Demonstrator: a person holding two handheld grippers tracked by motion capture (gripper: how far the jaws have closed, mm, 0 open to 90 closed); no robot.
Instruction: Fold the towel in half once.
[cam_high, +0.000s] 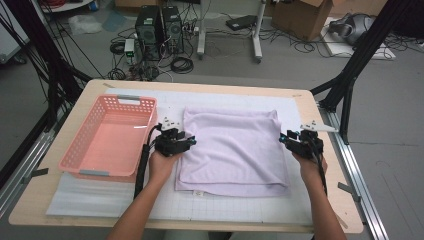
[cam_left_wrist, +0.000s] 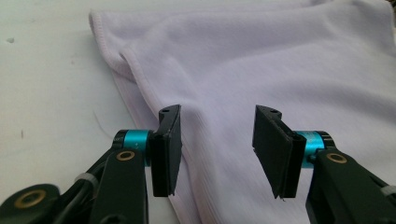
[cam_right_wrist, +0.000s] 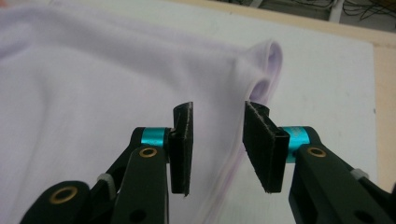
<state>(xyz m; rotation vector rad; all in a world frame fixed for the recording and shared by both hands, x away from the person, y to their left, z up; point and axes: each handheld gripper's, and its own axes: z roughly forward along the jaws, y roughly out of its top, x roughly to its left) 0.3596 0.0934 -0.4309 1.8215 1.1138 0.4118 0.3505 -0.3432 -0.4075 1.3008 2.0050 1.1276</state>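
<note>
Centrally, the left gripper (cam_high: 192, 141) sits at the left edge of the lilac towel (cam_high: 232, 150), left of frame centre in the high view, while the right gripper (cam_high: 283, 138) sits at the towel's right edge. Both stand open with nothing clamped: in the left gripper view the jaws straddle the towel's hemmed border (cam_left_wrist: 140, 93) without pressing on it, and in the right gripper view the jaws frame the far corner, where the fabric curls up into a small loop (cam_right_wrist: 268, 58).

The towel lies folded, in at least two layers, on the white gridded mat (cam_high: 240, 207) that covers the counter (cam_high: 30, 200); its upper corners are slightly rumpled and a small label shows at its lower edge. A pink perforated basket (cam_high: 107, 137) stands empty just beside the towel, at the left of the high view.

Judged from this layout, one fold is complete and the grippers are placed at opposite edges for the next one. The next move calls for each gripper to close on all layers at its edge, taking the full hem rather than the top ply alone, and to lift evenly so that the stacked layers do not slide apart.
</note>
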